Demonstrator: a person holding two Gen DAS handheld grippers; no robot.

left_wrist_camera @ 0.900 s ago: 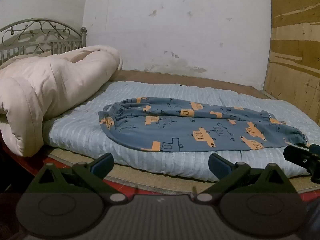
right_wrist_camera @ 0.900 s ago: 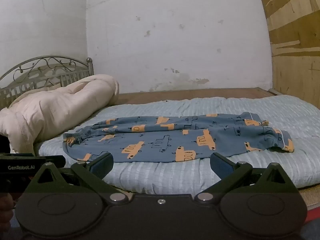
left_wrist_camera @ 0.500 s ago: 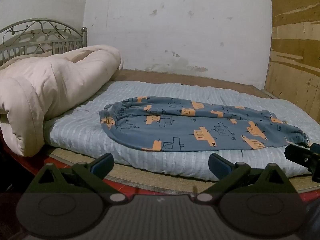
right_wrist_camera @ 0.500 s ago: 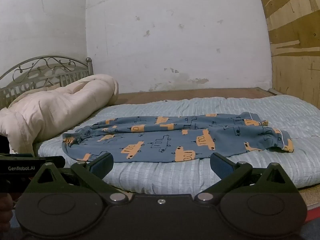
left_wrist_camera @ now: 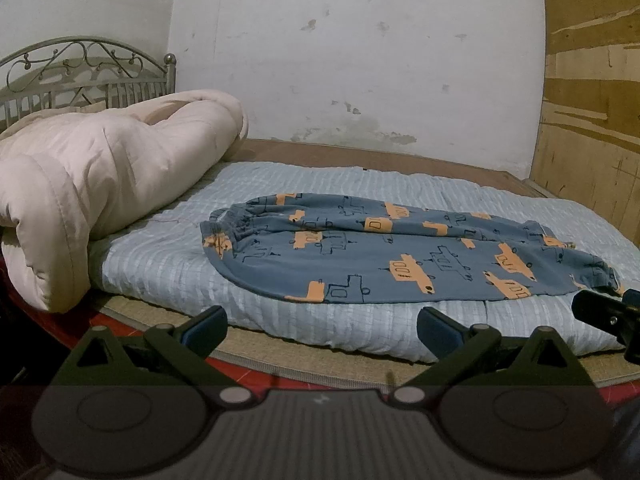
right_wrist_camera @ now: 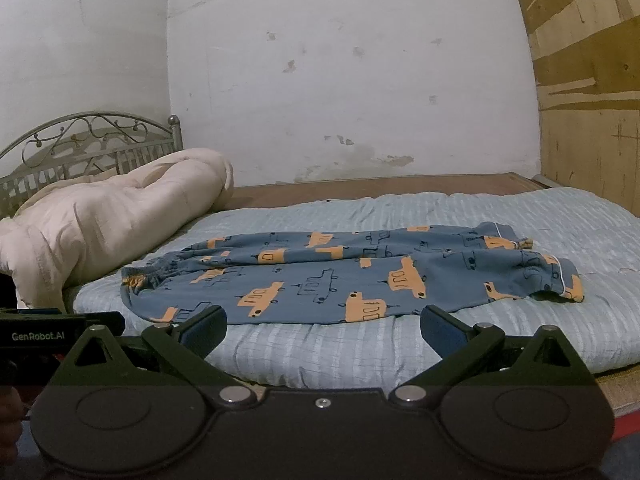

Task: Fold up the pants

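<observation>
Left gripper [left_wrist_camera: 322, 326] and right gripper [right_wrist_camera: 323, 325] gape wide, holding nothing.

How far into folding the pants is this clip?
Done: the blue pants lie lengthwise on the mattress, legs apparently stacked. In hand: nothing; the left gripper and right gripper are open, short of the cloth. Left: the remaining folds.

Soft matt cloth pants [left_wrist_camera: 400, 248] on a ribbed quilted mattress pad [left_wrist_camera: 160, 264].
</observation>
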